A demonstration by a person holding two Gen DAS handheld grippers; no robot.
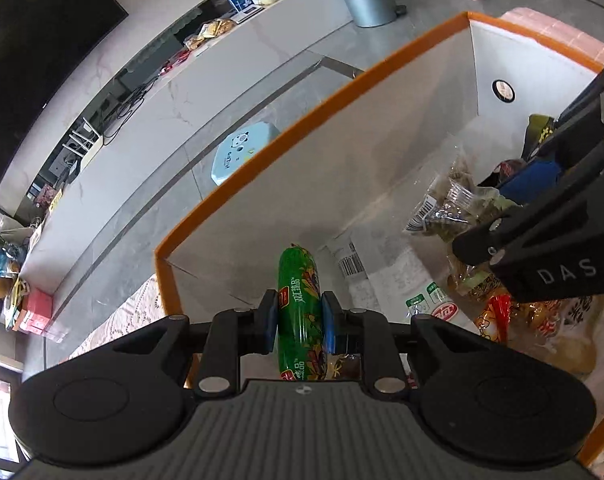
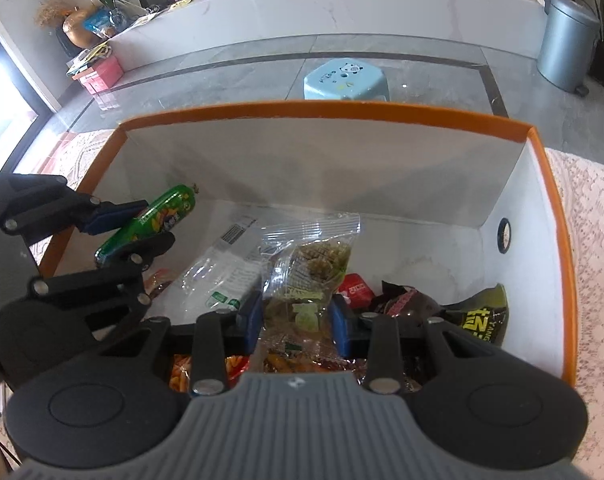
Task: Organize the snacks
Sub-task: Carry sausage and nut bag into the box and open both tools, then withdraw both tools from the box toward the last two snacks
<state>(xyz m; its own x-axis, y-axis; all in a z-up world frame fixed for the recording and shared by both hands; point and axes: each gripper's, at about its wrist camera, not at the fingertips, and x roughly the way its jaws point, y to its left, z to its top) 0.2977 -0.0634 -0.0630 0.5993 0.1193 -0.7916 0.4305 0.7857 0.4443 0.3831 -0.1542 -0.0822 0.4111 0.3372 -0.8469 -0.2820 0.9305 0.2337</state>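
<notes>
My left gripper (image 1: 299, 320) is shut on a green sausage stick (image 1: 299, 300) and holds it inside the orange-rimmed white box (image 1: 261, 168), near its left corner. The sausage (image 2: 149, 222) and the left gripper (image 2: 135, 228) also show in the right wrist view. My right gripper (image 2: 295, 322) is shut on a clear packet of green-brown snacks (image 2: 310, 276) in the middle of the box (image 2: 322, 112). In the left wrist view the right gripper body (image 1: 550, 248) reaches in from the right over that packet (image 1: 446, 208).
The box bottom holds a flat clear white bag (image 2: 221, 276), a red packet (image 2: 356, 290), a dark wrapper (image 2: 406, 302), a green-black bag (image 2: 484, 316) and orange snacks (image 2: 181, 372). A lace tablecloth (image 2: 590, 240) lies under the box. A blue stool (image 2: 346, 80) and grey bin (image 2: 568, 40) stand beyond.
</notes>
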